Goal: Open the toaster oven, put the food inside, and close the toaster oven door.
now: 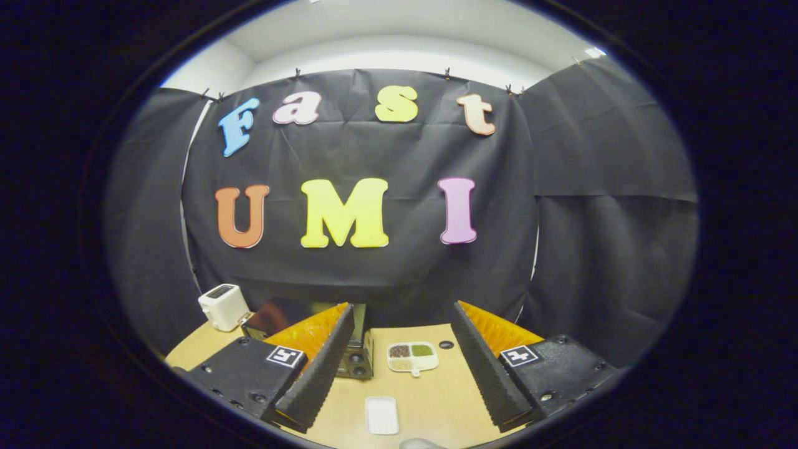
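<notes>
In the gripper view, the gripper (399, 368) hung wide open, holding nothing. The toaster oven (355, 355) sat far left behind the left finger, its door apparently closed. A white tray (381, 415) lay near, between the fingers; any approach needed squaring.

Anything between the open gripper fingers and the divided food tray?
In the gripper view, a small white rectangular dish on the wooden table sits between the gripper and the four-compartment white food tray.

A wooden table (430, 399) carries a white toaster (223, 306) at its far left corner, a dark toaster oven (355, 355) beside it, a divided dish (412, 358) of what may be grains further right, and a white tray (381, 415) nearer.
</notes>
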Tool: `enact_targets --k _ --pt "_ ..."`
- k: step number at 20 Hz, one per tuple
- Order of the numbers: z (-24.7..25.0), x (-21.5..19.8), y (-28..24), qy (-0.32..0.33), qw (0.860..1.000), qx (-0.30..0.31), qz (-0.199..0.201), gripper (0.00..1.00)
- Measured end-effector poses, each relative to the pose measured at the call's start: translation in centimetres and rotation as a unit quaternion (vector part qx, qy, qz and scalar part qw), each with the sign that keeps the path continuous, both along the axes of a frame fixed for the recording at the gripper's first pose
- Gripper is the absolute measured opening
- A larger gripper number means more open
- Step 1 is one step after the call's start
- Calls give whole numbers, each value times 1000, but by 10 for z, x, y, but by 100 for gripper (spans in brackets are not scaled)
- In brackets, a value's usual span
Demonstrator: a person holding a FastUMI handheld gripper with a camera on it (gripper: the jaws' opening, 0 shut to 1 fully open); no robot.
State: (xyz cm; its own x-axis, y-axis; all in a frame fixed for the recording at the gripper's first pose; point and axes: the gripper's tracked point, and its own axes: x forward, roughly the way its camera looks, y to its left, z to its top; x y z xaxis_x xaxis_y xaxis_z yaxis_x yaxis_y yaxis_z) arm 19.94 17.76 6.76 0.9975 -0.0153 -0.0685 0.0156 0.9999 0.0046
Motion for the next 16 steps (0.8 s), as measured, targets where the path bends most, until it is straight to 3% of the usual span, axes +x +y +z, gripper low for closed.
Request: enact_targets --k 6,16 --pt "1 -24 -35 -8 1000 15 11 99" --pt "1 -28 -46 -12 999 21 23 100"
